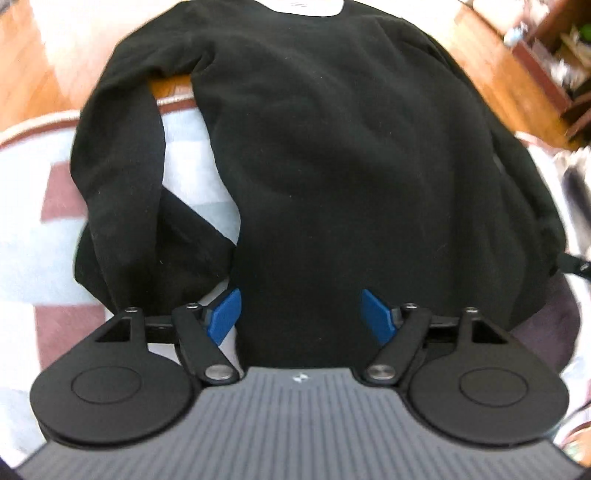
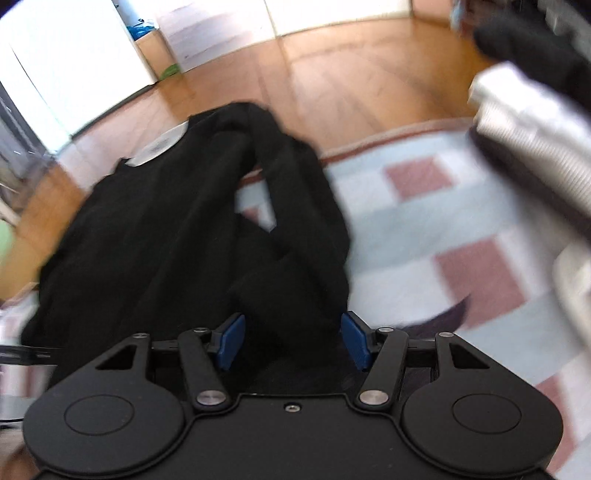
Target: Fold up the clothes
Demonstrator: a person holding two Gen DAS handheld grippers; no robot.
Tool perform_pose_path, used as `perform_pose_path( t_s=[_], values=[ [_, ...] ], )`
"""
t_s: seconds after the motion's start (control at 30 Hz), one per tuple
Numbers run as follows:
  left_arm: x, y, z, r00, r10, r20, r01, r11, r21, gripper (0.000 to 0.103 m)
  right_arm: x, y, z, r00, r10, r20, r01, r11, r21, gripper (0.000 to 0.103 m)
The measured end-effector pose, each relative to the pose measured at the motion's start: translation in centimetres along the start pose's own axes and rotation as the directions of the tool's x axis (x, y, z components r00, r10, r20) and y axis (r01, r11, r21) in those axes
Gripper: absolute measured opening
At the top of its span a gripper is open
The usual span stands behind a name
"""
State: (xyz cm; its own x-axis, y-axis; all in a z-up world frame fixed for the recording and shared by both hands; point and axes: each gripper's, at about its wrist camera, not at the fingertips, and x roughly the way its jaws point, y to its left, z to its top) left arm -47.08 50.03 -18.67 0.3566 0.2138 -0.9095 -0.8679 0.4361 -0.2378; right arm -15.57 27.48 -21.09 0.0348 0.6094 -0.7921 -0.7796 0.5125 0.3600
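Observation:
A black sweater (image 1: pixel 332 166) lies flat on a checked rug (image 1: pixel 33 258), neck and white label (image 1: pixel 310 5) at the far end. Its sleeve (image 1: pixel 114 192) is folded down along the left side. My left gripper (image 1: pixel 301 314) is open at the near hem, and the black cloth lies between its blue pads (image 1: pixel 225 314). In the right wrist view the sweater (image 2: pixel 147 229) has a bunched sleeve (image 2: pixel 303 206) looping over the rug (image 2: pixel 461 229). My right gripper (image 2: pixel 293 341) is open too, with the sleeve's end between its blue pads (image 2: pixel 232 343).
Wooden floor (image 2: pixel 351 85) surrounds the rug. A wooden shelf unit (image 1: pixel 554 62) stands at the far right, and white cabinets (image 2: pixel 66 62) with a cardboard box (image 2: pixel 155 55) at the far left. A blurred grey ribbed object (image 2: pixel 535 147) hangs close at the right.

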Motion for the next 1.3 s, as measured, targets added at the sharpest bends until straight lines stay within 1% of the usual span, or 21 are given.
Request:
perform_pose_path(
  t_s=[0.07,0.13,0.2,0.37,0.4,0.43,0.47,0.5,0.57,0.6,0.63,0.67,0.73,0.87,1.0,1.03,1.13,1.17,1.2,1.27,1.3],
  values=[
    [0.3,-0.3,0.0,1.0,0.024,-0.004,-0.024,0.999,0.026,0.081,0.4,0.0,-0.5,0.999,0.031,-0.017,-0.03,0.999,0.035,0.063],
    [0.6,-0.7,0.0,0.999,0.047,-0.008,-0.047,0.998,0.051,0.096,1.2,-0.1,-0.9,0.999,0.038,-0.031,-0.036,0.997,0.064,0.063],
    [1.1,-0.7,0.2,0.999,0.039,-0.011,-0.039,0.998,0.046,0.102,2.2,-0.2,-1.0,1.0,0.015,-0.027,-0.013,0.996,0.085,0.064],
    [0.6,-0.9,-0.5,0.999,0.038,0.005,-0.038,0.998,0.057,0.097,2.6,0.9,-0.6,0.999,-0.011,0.046,0.011,1.0,0.007,0.059],
    [0.2,-1.0,-0.7,0.999,0.043,0.018,-0.044,0.997,0.068,0.084,2.8,1.0,-0.3,0.999,-0.015,0.042,0.015,1.0,-0.004,0.059],
    [-0.2,-1.3,-0.8,0.998,0.06,0.035,-0.063,0.994,0.092,0.058,2.9,0.9,0.0,0.999,-0.011,0.04,0.01,1.0,0.003,0.059],
    [-0.4,-1.5,-0.8,0.995,0.087,0.054,-0.093,0.988,0.126,0.042,2.9,0.7,0.3,0.999,-0.003,0.039,0.002,1.0,0.02,0.059],
    [-0.6,-1.8,-0.9,0.991,0.112,0.073,-0.123,0.978,0.17,0.005,3.0,0.4,0.6,0.999,0.007,0.039,-0.009,0.999,0.048,0.06],
    [-1.0,-2.4,-1.1,0.984,0.137,0.116,-0.161,0.958,0.238,0.004,3.2,-0.6,1.0,0.998,0.036,0.043,-0.04,0.993,0.113,0.061],
    [-1.4,-2.4,-1.2,0.982,0.135,0.131,-0.163,0.958,0.236,0.004,3.2,-0.8,1.4,0.998,0.035,0.055,-0.041,0.994,0.106,0.049],
    [-1.8,-2.3,-1.3,0.98,0.133,0.146,-0.165,0.958,0.235,0.004,2.9,-0.4,1.9,0.997,0.004,0.081,-0.007,0.999,0.033,0.015],
    [-2.1,-2.1,-1.4,0.978,0.14,0.157,-0.174,0.958,0.228,0.004,2.6,0.4,2.5,0.992,-0.038,0.118,0.047,0.996,-0.069,0.016],
    [-2.0,-1.3,-1.8,0.979,0.145,0.147,-0.171,0.967,0.19,0.004,1.4,1.5,3.8,0.968,-0.137,0.211,0.177,0.967,-0.182,0.016],
    [-1.0,-0.5,-1.9,0.997,0.028,0.068,-0.037,0.991,0.129,0.004,-0.9,2.5,6.3,0.893,-0.29,0.345,0.362,0.917,-0.166,0.015],
    [-1.1,-0.8,-1.8,0.996,0.042,0.074,-0.052,0.989,0.136,0.004,-0.1,3.2,5.6,0.871,-0.426,0.244,0.462,0.879,-0.117,0.022],
    [-1.2,-0.9,-1.9,0.996,0.042,0.075,-0.052,0.989,0.139,0.004,0.5,3.0,5.0,0.849,-0.48,0.221,0.511,0.851,-0.117,0.029],
    [-1.3,-1.2,-2.1,0.996,0.043,0.077,-0.054,0.988,0.147,0.005,2.5,1.3,2.8,0.756,-0.633,0.168,0.654,0.744,-0.137,0.029],
    [-1.2,-1.1,-2.0,0.996,0.045,0.077,-0.056,0.987,0.151,0.005,2.1,0.6,2.4,0.748,-0.644,0.16,0.662,0.741,-0.112,0.029],
    [-1.0,-1.1,-1.9,0.996,0.045,0.074,-0.056,0.987,0.152,0.006,1.4,-0.1,2.3,0.754,-0.639,0.155,0.653,0.755,-0.065,0.029],
    [-1.0,-1.0,-1.9,0.997,0.039,0.066,-0.048,0.988,0.147,0.011,0.3,-1.0,1.9,0.821,-0.554,0.136,0.561,0.828,-0.014,0.03],
    [-0.9,-0.9,-1.8,0.998,0.028,0.06,-0.036,0.99,0.138,0.021,-0.1,-1.4,1.7,0.857,-0.5,0.127,0.503,0.864,0.008,0.031]
  ],
)
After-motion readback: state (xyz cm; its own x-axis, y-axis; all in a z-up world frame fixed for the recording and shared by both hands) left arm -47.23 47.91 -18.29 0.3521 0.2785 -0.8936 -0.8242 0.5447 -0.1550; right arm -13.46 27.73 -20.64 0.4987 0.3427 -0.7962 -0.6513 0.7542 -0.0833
